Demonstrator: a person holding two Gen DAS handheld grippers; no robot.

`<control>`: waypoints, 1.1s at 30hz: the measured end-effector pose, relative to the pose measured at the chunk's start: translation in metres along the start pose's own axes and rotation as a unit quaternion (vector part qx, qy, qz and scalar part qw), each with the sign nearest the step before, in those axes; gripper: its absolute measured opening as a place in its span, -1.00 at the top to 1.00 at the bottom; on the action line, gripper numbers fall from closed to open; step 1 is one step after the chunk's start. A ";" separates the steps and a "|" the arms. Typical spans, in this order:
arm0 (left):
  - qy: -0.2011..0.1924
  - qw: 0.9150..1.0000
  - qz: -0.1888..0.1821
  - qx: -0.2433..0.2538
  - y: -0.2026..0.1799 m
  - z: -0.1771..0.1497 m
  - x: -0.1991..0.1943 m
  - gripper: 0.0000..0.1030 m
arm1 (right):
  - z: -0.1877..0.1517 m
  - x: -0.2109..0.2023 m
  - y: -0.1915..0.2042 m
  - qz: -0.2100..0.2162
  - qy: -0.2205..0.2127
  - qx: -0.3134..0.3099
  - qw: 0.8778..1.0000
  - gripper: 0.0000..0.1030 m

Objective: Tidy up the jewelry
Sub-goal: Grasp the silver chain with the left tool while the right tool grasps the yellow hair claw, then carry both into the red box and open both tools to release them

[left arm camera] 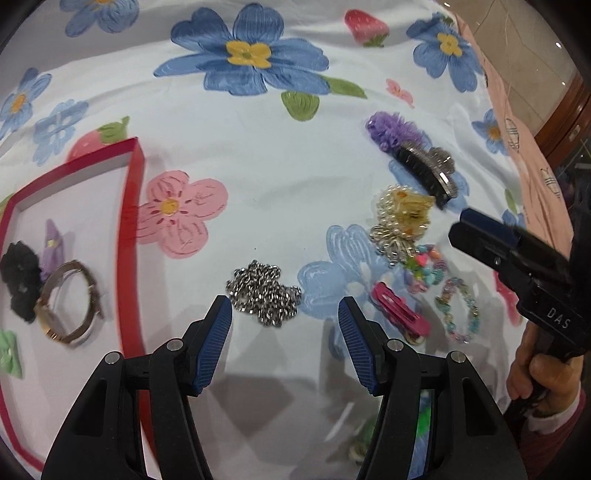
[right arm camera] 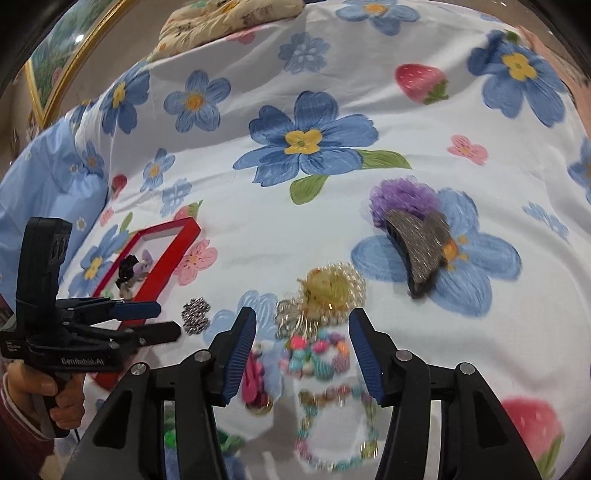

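Note:
My left gripper [left arm camera: 283, 301] stands open just above a heap of silver chain [left arm camera: 264, 293] on the flowered cloth, nothing between its pads. Left of it sits a red box [left arm camera: 131, 221] holding a watch [left arm camera: 68, 302], a black scrunchie [left arm camera: 20, 284] and a purple piece [left arm camera: 51, 243]. My right gripper [right arm camera: 303, 314] is open over a cluster: a pearl and yellow clip [right arm camera: 332, 291], a silver brooch [right arm camera: 295, 319], a coloured bead bracelet [right arm camera: 317, 354], a pink clip [right arm camera: 255, 380] and a pastel bead loop [right arm camera: 336, 424]. None of these is gripped.
A black glitter claw clip [right arm camera: 421, 251] lies against a purple scrunchie [right arm camera: 402, 195] farther back right. A hand [right arm camera: 22, 387] holds the left gripper [right arm camera: 170, 319] near the red box [right arm camera: 184, 236]. A pillow [right arm camera: 221, 22] lies at the far edge and pink fabric [left arm camera: 517, 122] at the right.

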State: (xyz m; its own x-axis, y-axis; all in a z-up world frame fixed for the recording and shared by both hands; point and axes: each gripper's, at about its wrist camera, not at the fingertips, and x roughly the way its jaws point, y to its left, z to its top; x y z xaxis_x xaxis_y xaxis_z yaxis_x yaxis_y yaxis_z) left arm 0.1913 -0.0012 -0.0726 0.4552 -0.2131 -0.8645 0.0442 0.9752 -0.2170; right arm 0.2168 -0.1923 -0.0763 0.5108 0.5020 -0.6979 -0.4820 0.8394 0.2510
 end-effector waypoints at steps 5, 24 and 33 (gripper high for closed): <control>0.012 1.000 0.010 0.002 0.002 0.004 0.020 -0.12 | 0.009 0.026 -0.001 -0.018 0.018 -0.029 0.999 -0.06; -0.040 0.998 -0.054 -0.016 0.010 -0.006 -0.013 0.78 | 0.003 0.020 -0.001 -0.008 -0.003 0.002 1.000 0.33; -0.085 0.993 -0.072 -0.027 0.016 -0.019 -0.063 0.78 | -0.005 -0.014 0.022 0.055 -0.036 0.042 0.997 0.33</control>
State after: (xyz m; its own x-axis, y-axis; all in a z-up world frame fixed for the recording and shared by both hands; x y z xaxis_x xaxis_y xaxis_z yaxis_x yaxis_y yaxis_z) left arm 0.1465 0.0262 -0.0304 0.5910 -0.3327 -0.7349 0.0746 0.9296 -0.3609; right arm 0.1956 -0.1825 -0.0640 0.5101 0.6030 -0.6134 -0.4780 0.7916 0.3806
